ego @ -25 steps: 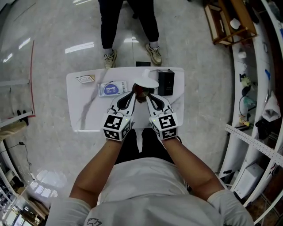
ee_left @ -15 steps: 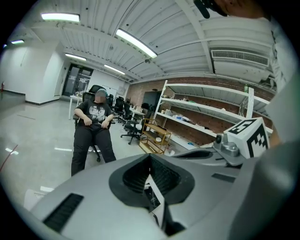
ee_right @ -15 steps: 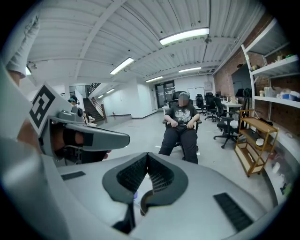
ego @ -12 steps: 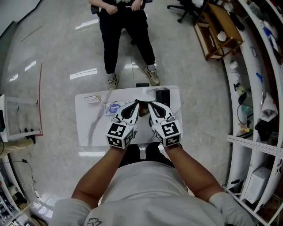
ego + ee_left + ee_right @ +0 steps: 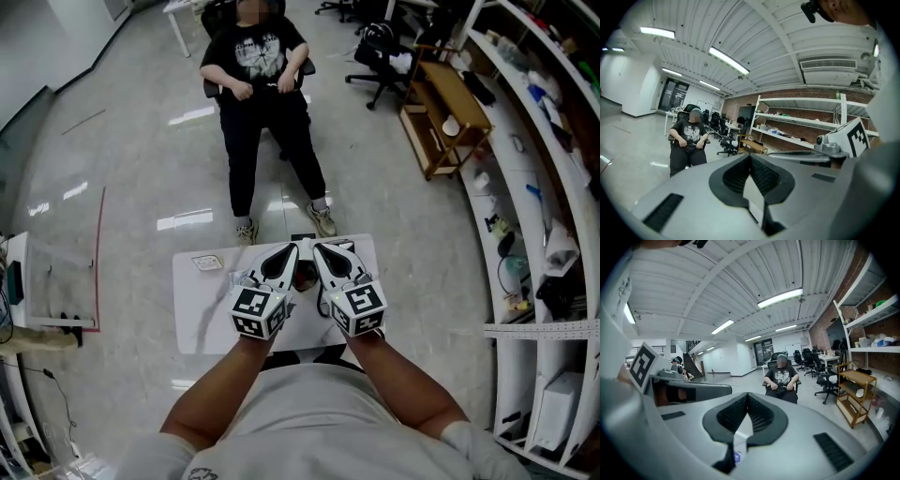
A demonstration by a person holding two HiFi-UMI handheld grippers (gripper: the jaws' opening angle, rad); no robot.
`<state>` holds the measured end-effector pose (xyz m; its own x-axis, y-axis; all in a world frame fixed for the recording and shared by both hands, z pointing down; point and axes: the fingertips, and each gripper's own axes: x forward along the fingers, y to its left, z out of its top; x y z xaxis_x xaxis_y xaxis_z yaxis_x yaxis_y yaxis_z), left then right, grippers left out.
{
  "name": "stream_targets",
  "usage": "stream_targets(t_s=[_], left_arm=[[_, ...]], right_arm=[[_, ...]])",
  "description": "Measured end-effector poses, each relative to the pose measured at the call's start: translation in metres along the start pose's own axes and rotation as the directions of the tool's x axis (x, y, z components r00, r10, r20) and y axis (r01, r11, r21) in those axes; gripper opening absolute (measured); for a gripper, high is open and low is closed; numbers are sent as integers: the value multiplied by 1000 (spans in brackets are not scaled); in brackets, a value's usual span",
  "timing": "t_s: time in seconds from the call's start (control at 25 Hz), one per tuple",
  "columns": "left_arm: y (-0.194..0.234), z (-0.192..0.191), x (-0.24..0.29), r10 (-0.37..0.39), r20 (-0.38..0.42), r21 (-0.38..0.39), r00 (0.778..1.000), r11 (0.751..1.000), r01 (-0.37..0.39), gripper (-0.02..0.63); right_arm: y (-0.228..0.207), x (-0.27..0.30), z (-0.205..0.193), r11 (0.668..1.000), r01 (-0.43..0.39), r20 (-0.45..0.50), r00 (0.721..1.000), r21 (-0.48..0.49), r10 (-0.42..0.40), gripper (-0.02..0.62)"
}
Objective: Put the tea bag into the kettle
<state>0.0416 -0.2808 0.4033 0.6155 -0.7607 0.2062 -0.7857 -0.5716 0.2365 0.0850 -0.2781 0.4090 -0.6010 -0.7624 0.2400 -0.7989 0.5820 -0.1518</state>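
Both grippers are held high over a small white table (image 5: 202, 314) in the head view, side by side with their tips nearly touching. My left gripper (image 5: 292, 247) (image 5: 750, 157) is shut with nothing between its jaws. My right gripper (image 5: 317, 247) (image 5: 747, 397) is shut and empty too. Between the two grippers a dark part of the kettle (image 5: 303, 275) shows; the rest of it is hidden beneath them. A small flat sachet (image 5: 206, 263), probably the tea bag, lies at the table's far left corner. A blue and white pack (image 5: 240, 278) peeks out beside the left gripper.
A person (image 5: 258, 56) sits in a chair just beyond the table, feet close to its far edge. A wooden rack (image 5: 445, 122) and white shelving (image 5: 553, 187) line the right side. A clear panel (image 5: 56, 281) stands at the left on the glossy floor.
Both grippers have risen together, well above the table, still shut and side by side. The table now looks smaller, the kettle's white lid is hidden, and the seated person has come fully into view.
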Motion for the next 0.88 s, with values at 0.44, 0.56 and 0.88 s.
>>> stream_targets(t_s=[0.44, 0.56, 0.88], left_arm=[[-32, 80, -3, -25, 126, 79, 992, 997, 15, 8], [-41, 89, -4, -36, 145, 59, 989, 998, 28, 8], [-55, 109, -5, -51, 188, 94, 981, 995, 34, 8]], right_arm=[[2, -33, 88, 997, 18, 166, 986, -74, -6, 9], [2, -40, 96, 996, 21, 182, 983, -83, -6, 9], [1, -52, 115, 994, 32, 224, 974, -104, -8, 9]])
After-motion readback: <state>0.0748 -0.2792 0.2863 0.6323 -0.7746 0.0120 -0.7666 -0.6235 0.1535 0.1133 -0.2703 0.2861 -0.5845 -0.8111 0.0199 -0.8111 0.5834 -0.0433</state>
